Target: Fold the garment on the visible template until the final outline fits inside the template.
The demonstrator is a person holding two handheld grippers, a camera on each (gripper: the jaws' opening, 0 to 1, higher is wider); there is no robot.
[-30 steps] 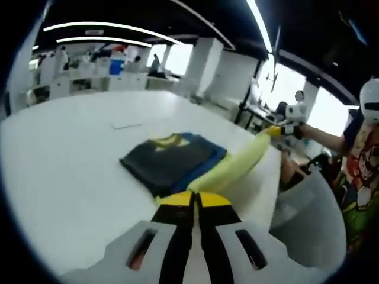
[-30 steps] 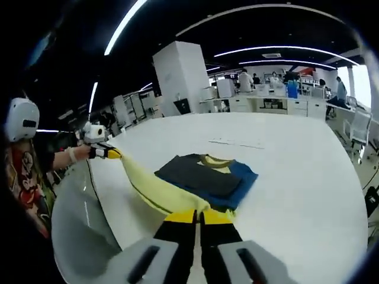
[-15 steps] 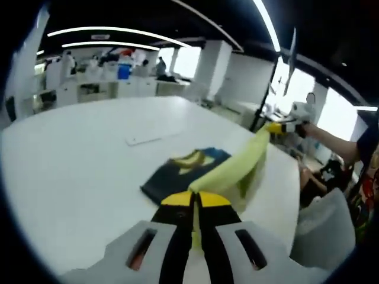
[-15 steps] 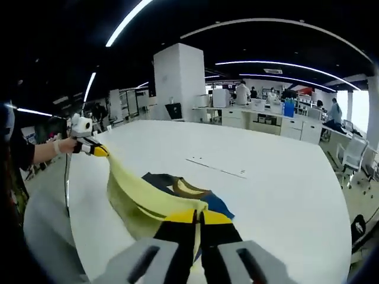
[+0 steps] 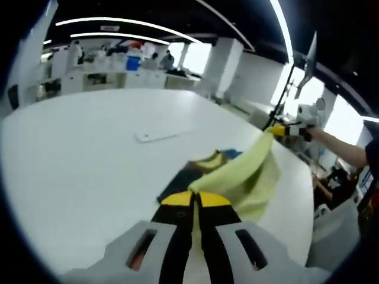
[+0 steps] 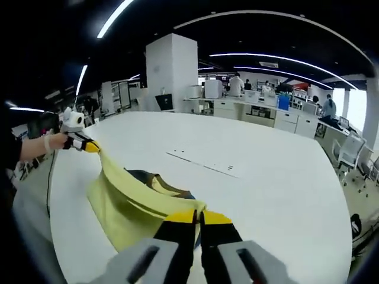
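Between both tongs (clamped): garment [image 6: 127,201] stretched.

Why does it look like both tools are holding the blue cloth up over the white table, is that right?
Not quite: the cloth they hold up is yellow, as the right gripper view shows. Both tools, left and right, do grip it over the white table.

open office: desks [image 6: 254,109], strip lights [image 5: 124,22]

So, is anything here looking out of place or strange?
Nothing looks damaged or spilled. The yellow garment hangs stretched in the air between the left gripper and right gripper, each shut on an edge, above the dark folded clothes on the white table. That fits a fold under way.
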